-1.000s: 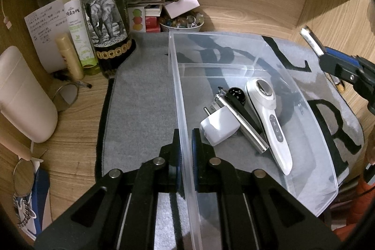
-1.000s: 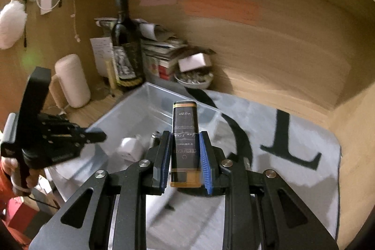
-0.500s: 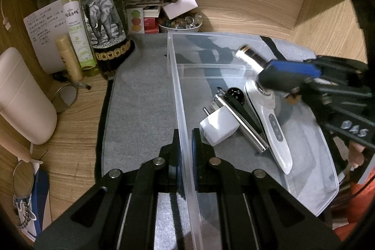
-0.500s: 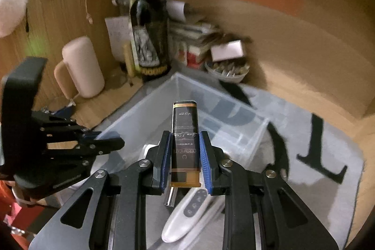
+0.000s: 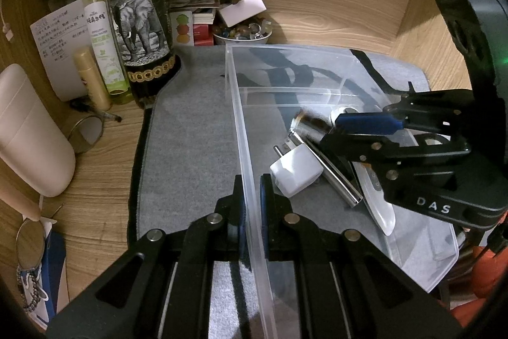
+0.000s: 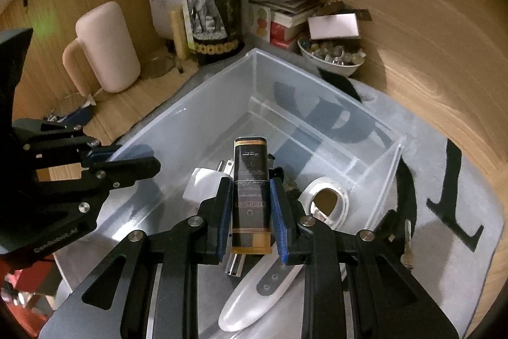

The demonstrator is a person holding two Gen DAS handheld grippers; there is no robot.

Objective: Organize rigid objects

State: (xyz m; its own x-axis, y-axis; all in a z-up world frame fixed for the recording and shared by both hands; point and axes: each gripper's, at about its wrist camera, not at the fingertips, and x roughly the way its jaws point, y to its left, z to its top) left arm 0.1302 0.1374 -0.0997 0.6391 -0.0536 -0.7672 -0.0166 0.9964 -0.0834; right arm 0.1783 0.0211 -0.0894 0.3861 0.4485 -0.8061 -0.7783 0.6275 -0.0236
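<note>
My left hand-held gripper was clamped on the bin wall, steadying it. My right hand-held gripper gripped the black tube over the bin. Plug, metal rod and white device already lay inside. Keys remained on the mat at 3 o'clock.

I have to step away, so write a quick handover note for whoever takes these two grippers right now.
Left gripper: shut on the clear bin's near wall, steadying it.
Right gripper: shut on a black and gold lighter, held above the bin's contents.
Already in the bin: white plug, silver metal tube, white handheld device.
Left to do: release the lighter into the bin. Keys lie on the mat outside it.
</note>
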